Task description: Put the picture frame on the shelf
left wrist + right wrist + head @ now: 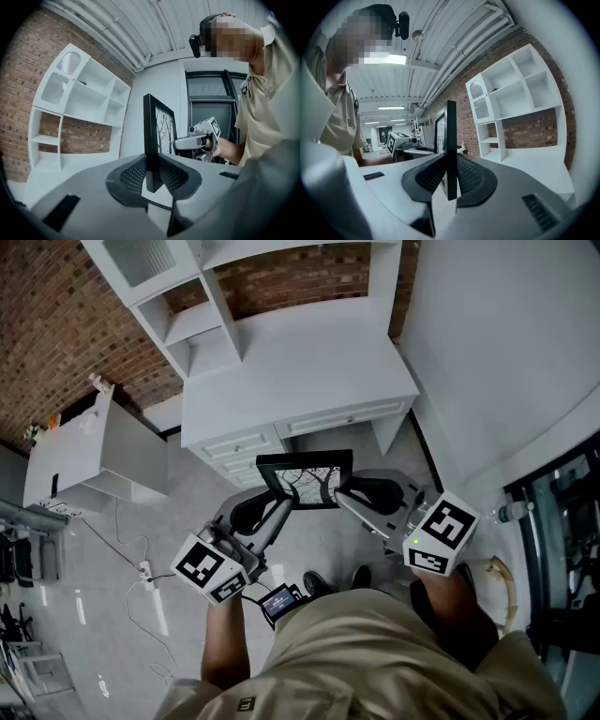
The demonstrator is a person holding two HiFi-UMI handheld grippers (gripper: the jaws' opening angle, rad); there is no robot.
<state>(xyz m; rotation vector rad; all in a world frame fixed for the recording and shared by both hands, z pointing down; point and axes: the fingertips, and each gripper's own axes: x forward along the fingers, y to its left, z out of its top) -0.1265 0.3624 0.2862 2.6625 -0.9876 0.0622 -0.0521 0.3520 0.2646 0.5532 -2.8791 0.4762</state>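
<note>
A black picture frame (307,479) with a bare-tree print hangs in the air in front of the white desk, held by both grippers. My left gripper (281,495) is shut on its left edge, and my right gripper (339,491) is shut on its right edge. In the left gripper view the frame (152,140) stands edge-on between the dark pads (132,177), with my left gripper (151,174) clamped on it. In the right gripper view the frame (450,145) is pinched the same way by my right gripper (450,178). The white shelf unit (178,315) stands on the desk beyond.
A white desk (300,371) with drawers stands against the brick wall, and the shelf (79,103) has open compartments. A white cabinet (94,451) is to the left, with cables on the floor. A glass door (562,540) is at the right.
</note>
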